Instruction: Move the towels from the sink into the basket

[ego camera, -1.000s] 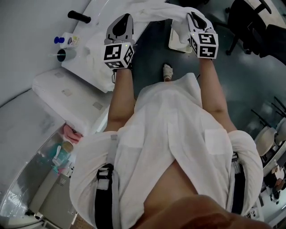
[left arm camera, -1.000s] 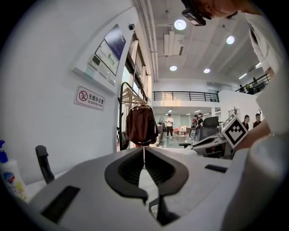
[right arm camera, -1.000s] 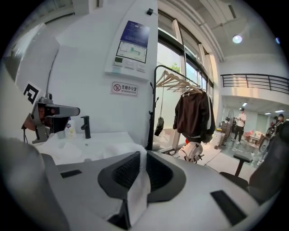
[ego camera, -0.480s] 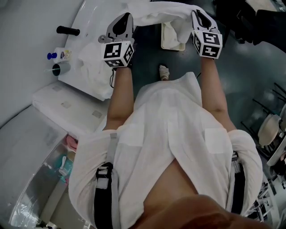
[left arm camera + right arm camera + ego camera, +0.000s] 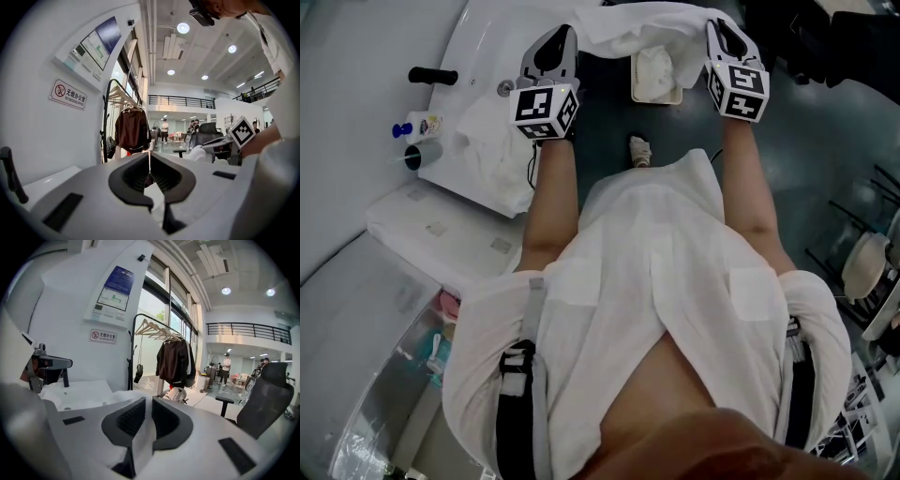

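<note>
now the white cloth towel [image 5: 642, 21], pinched by left gripper [image 5: 565, 33] and right gripper [image 5: 713, 25] jaws, has left the white sink [image 5: 483, 56]; cream floor basket [image 5: 657, 99] lies beneath.

A white towel [image 5: 642, 21] hangs stretched in the air, one edge pinched in the left gripper [image 5: 556, 42] and the other in the right gripper [image 5: 720, 36]. A second towel [image 5: 492, 150] lies crumpled over the front edge of the white sink [image 5: 497, 42]. The small pale basket [image 5: 656, 99] stands on the floor beside the sink, with white cloth [image 5: 656, 67] bunched inside.
</note>
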Tool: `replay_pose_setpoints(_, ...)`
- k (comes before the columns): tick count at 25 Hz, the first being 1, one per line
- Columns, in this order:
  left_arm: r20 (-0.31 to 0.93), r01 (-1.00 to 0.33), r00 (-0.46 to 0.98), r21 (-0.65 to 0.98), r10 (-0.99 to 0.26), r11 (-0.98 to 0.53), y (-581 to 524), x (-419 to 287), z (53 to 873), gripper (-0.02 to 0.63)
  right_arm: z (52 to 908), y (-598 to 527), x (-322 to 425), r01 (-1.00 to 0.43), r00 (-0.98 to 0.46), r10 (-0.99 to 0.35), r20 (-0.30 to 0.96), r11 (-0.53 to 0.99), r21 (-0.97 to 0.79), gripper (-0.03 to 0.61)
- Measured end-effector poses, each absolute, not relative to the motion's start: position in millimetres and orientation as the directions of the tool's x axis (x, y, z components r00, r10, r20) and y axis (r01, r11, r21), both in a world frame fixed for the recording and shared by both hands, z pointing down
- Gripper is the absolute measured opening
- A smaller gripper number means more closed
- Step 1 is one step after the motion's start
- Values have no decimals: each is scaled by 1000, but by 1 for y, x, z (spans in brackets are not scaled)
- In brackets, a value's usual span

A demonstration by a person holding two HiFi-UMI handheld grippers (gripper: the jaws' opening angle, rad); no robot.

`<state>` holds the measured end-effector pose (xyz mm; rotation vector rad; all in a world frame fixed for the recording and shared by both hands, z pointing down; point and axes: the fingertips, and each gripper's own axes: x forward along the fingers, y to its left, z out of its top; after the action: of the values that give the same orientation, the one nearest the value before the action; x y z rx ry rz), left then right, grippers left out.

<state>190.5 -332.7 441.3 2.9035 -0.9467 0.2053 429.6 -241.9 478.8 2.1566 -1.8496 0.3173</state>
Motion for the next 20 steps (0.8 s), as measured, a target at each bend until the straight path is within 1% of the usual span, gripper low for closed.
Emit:
replay_pose_setpoints(8,160,-592,799,35,-580,-805,-336,201,447,14,490,-251,434,-992,127,-926,355,-114,57,60)
replay_pose_setpoints(15,169,-617,779,36,-604,-786,-346,198,452,14,516,-281,415,-1000,-13,-923,386,17,6,69)
replay_pose_setpoints(20,164,-640,761,37,-628,-767,-350,190,452,14,507,-295,419,-1000,-9,-931,364,13,7,69)
